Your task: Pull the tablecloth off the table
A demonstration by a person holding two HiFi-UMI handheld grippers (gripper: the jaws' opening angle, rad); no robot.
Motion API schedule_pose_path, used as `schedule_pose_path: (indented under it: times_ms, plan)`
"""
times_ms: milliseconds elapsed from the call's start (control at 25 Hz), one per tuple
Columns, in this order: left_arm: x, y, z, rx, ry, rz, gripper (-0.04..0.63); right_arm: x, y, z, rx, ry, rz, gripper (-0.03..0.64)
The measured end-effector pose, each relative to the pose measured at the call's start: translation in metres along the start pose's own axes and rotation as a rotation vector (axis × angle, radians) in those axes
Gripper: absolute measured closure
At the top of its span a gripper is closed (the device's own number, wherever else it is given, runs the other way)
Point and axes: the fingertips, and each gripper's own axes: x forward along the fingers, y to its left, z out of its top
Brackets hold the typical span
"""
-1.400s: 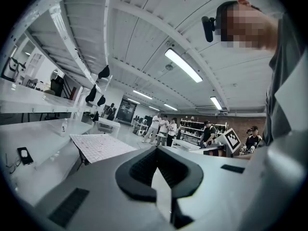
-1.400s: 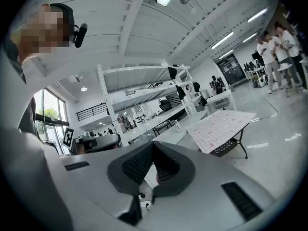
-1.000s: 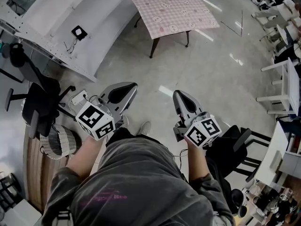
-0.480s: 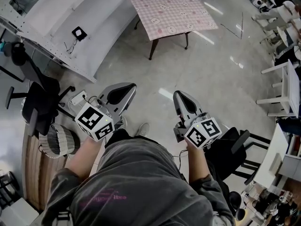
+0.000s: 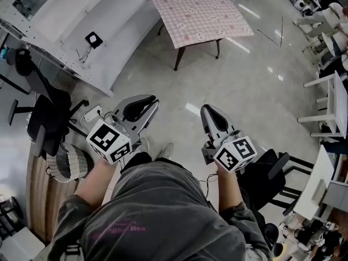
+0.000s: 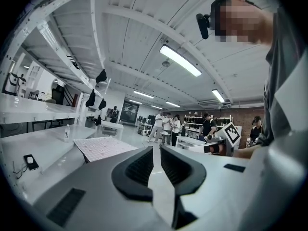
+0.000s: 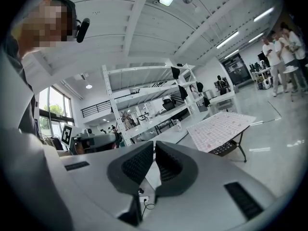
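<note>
The pink checked tablecloth lies spread flat over the small dark-legged worktop at the far side of the room, so it is not off yet. You hold both grippers close to your body, well apart from it, with open floor between. Your left gripper has its jaws a narrow slit apart with nothing in them. Your right gripper has its jaws drawn together at the tips, also empty. My reading is that you are in the approach. The next move calls for crossing to the near edge of the cloth, spreading the jaws and closing them on the overhang, probably at the two near corners, before you draw it toward you. The path looks free, but the long white worktop runs along the left and comes close to the cloth's far-left corner. A small black device and its cable sit on it. A black office chair and a power strip lie near on your left, and white chairs stand on the right. A dark basket hangs under the small worktop, where dragged cloth might catch.
</note>
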Motion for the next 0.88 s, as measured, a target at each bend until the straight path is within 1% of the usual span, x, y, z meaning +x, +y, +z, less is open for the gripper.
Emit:
schedule_pose_path:
  times_ms: [280, 520, 880]
  plan:
    - [-0.004, 0.013, 0.000, -0.008, 0.010, -0.005, 0.529, 0.010, 0.002, -0.002, 0.008, 0.006, 0.004, 0.585]
    - [-0.006, 0.028, 0.004, -0.009, 0.009, -0.013, 0.525, 0.024, 0.006, 0.000, 0.016, 0.009, -0.010, 0.562]
    - [-0.012, 0.048, 0.007, -0.018, 0.007, -0.022, 0.497, 0.042, 0.013, 0.006, -0.009, 0.012, -0.019, 0.534]
